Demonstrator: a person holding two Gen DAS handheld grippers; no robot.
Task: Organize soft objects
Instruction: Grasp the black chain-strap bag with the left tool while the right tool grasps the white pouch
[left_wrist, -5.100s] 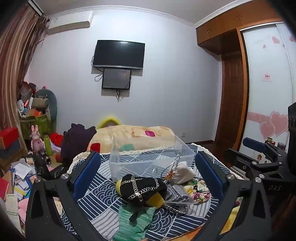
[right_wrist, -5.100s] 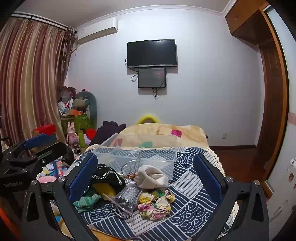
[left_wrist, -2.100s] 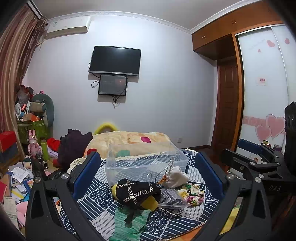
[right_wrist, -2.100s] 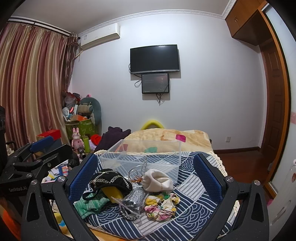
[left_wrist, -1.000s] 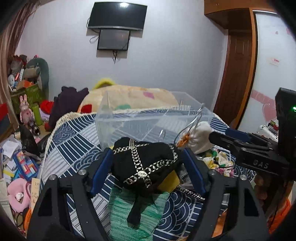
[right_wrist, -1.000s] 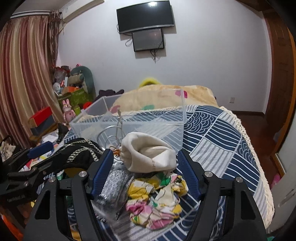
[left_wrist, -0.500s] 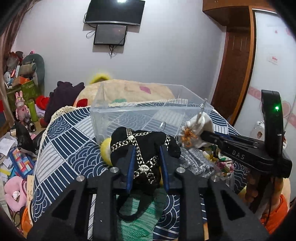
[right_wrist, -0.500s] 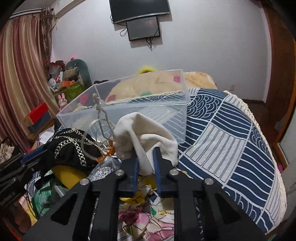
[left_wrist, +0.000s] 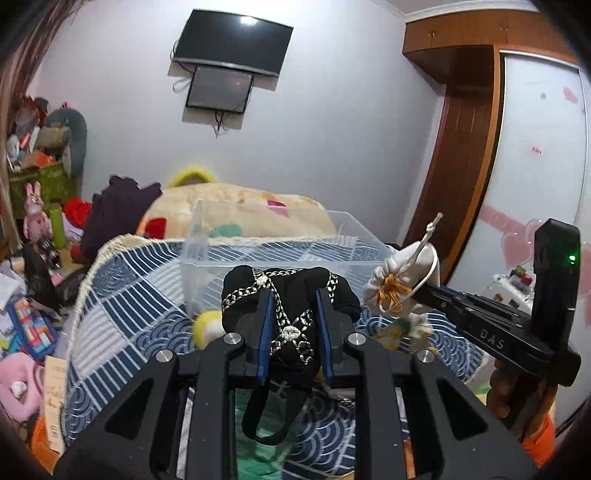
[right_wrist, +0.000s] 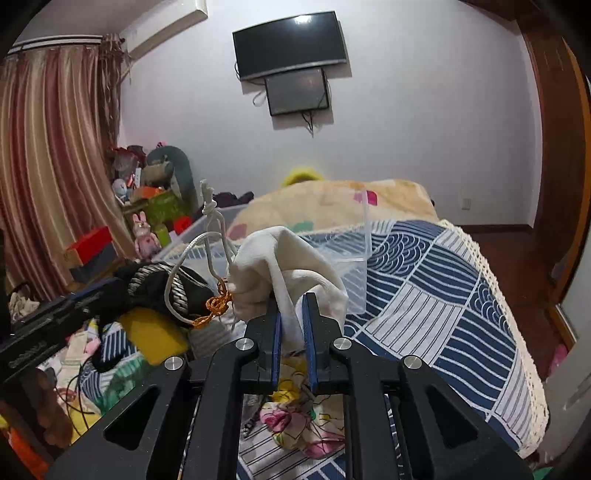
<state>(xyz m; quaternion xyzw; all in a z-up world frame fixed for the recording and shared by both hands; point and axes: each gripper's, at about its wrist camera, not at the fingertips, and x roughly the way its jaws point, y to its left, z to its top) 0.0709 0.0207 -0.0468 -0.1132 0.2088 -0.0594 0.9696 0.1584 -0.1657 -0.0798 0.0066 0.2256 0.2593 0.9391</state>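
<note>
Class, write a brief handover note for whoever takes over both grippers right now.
Left gripper: shut on the black chain-trimmed bag.
Right gripper: shut on the white drawstring pouch.
Clear plastic bin stands just beyond both on the blue patterned bedspread.
Done: both items gripped.
Left: nothing seems binned yet; floral cloth and green cloth lie on the bedspread.
</note>
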